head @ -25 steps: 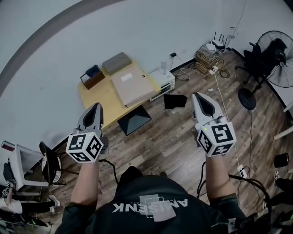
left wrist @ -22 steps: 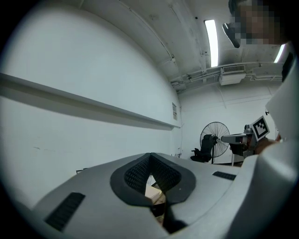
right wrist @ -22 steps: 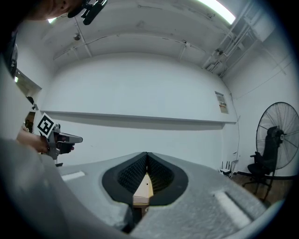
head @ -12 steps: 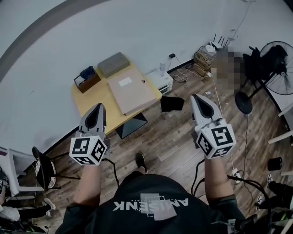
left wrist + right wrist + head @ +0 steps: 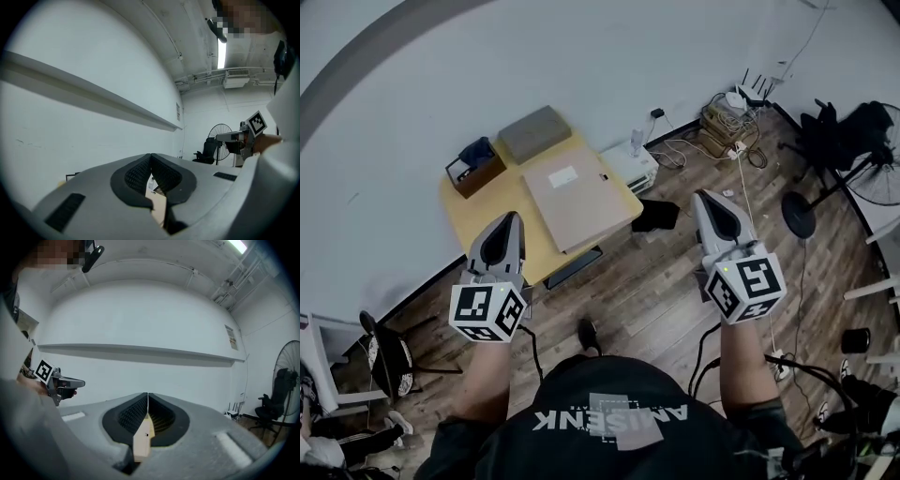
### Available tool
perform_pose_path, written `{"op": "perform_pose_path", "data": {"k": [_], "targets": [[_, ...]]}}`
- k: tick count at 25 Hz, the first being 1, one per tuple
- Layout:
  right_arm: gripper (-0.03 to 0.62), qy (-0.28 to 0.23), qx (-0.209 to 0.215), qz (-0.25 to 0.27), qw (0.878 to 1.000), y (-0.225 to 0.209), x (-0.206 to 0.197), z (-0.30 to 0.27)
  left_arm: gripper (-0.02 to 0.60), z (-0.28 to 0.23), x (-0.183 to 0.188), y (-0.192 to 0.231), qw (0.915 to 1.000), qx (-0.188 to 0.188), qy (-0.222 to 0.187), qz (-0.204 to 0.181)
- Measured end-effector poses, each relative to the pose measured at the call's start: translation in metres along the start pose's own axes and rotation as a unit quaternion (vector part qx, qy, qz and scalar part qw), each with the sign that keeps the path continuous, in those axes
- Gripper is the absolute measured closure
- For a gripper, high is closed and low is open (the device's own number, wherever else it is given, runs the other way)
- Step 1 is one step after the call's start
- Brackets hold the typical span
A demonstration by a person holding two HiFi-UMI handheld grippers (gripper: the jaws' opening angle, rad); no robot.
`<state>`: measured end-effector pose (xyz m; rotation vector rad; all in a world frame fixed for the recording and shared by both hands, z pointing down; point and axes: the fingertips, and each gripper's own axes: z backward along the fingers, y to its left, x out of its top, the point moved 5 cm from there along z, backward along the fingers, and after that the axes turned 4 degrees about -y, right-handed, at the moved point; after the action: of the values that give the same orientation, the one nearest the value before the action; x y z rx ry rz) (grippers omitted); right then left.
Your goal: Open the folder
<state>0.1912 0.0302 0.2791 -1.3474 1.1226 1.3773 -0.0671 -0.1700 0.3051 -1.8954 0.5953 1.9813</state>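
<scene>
Both pairs of jaws are squeezed shut, tip to tip, and nothing is held in them. The left gripper point(image 5: 514, 219) has bumpy black pads point(image 5: 136, 175) set in smooth grey plastic. The right gripper point(image 5: 706, 195) looks just the same. Each one has a white cube with black squares at its back.

The folder point(image 5: 579, 197) lies flat on the yellow table point(image 5: 478, 202), on the right half of it. It is tan, thin and shaped like a long box, and it is shut. Its long side runs from the wall side of the table to the near edge, leaning a bit to the right. A small white label point(image 5: 562, 175) sits near its far end.

A flat grey box point(image 5: 534, 133) is on the far corner of the table. A little brown box point(image 5: 475, 162) is on the table's left corner.

From the head view, the left gripper is over the near left edge of the table. The right gripper is off to the right of the table, over the striped wood floor point(image 5: 675, 281).
</scene>
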Motion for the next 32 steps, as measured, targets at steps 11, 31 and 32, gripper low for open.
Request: {"op": "perform_pose_path", "data": {"k": [11, 31, 32], "targets": [[0.566, 0.019, -0.011, 0.005, 1.0, 0.005, -0.008, -0.069, 0.58, -0.043, -0.008, 0.063, 0.9999, 0.003, 0.011, -0.005], [0.566, 0.031, 0.062, 0.015, 0.997, -0.027, -0.006, -0.175, 0.58, -0.076, 0.002, 0.091, 0.9978, 0.065, 0.01, -0.003], [0.566, 0.029, 0.072, 0.013, 0.997, -0.032, -0.005, -0.181, 0.58, -0.078, 0.003, 0.088, 0.9973, 0.072, 0.011, -0.003]]}}
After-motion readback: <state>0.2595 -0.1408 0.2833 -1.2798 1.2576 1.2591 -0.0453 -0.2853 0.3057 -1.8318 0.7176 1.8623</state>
